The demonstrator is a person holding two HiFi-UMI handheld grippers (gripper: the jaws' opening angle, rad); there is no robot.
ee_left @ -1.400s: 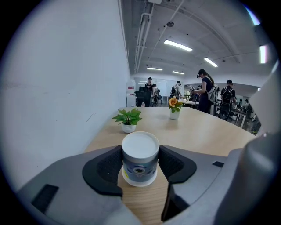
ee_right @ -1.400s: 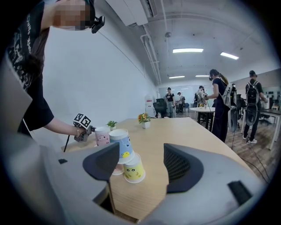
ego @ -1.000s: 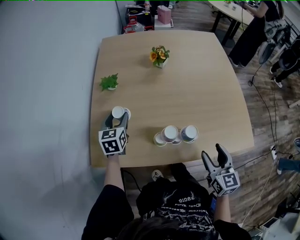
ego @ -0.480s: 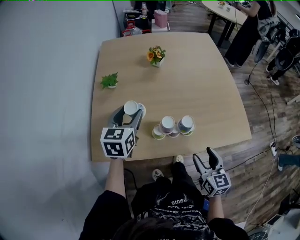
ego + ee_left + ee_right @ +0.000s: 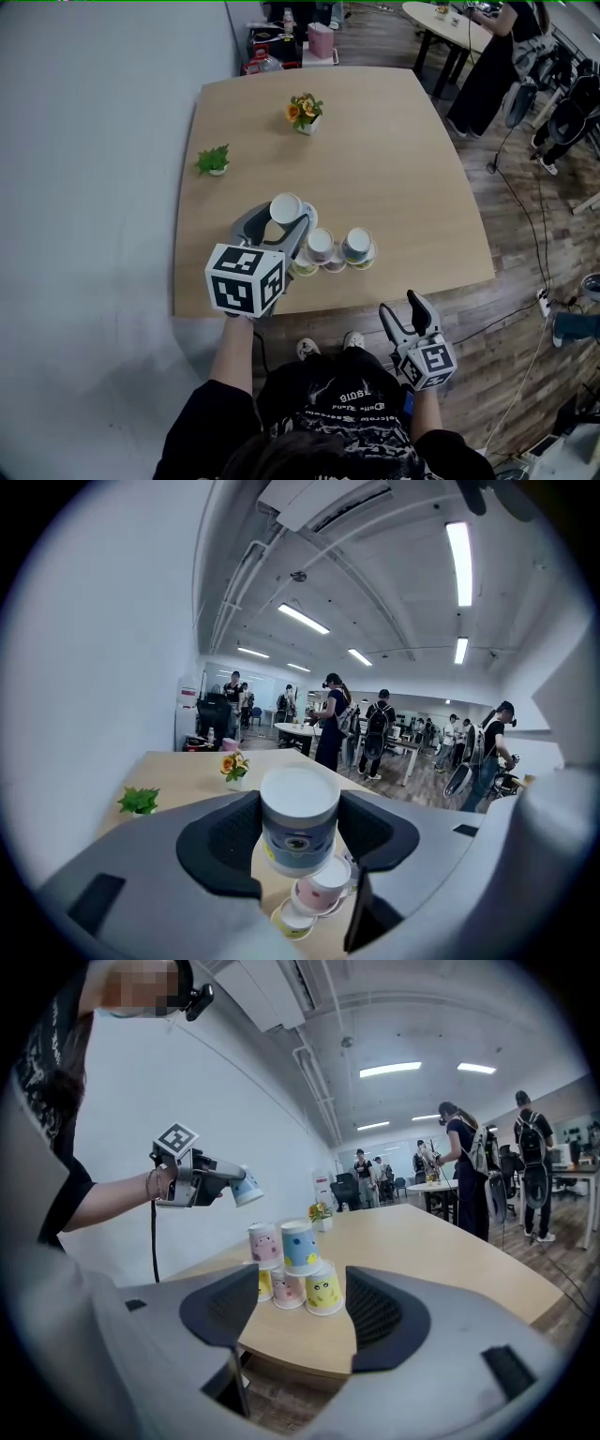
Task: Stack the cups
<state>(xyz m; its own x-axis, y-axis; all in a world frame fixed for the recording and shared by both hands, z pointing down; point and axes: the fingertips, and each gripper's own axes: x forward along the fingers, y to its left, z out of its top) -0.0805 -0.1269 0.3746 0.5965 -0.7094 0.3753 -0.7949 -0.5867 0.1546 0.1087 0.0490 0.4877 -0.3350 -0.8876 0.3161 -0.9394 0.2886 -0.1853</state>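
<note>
A pyramid of upside-down paper cups [image 5: 333,248] stands near the table's front edge. In the right gripper view it shows three cups below, with a pink cup [image 5: 264,1244] and a blue cup [image 5: 300,1247] above. My left gripper [image 5: 281,212] is shut on a blue-grey cup [image 5: 286,207], held upside down in the air just left of and above the pyramid. In the left gripper view that cup [image 5: 298,819] sits between the pads, with the pyramid [image 5: 314,897] below it. My right gripper [image 5: 409,313] hangs open and empty off the table's front edge, facing the pyramid [image 5: 298,1269].
A small green plant [image 5: 213,161] and a pot of orange flowers [image 5: 302,112] stand further back on the wooden table [image 5: 394,159]. A grey wall runs along the left. People and desks are far behind, and a cable lies on the floor at right.
My left gripper has lifted the cup off the table's left front and carried it up and to the right, next to the pyramid. The right gripper has drifted slightly left.
</note>
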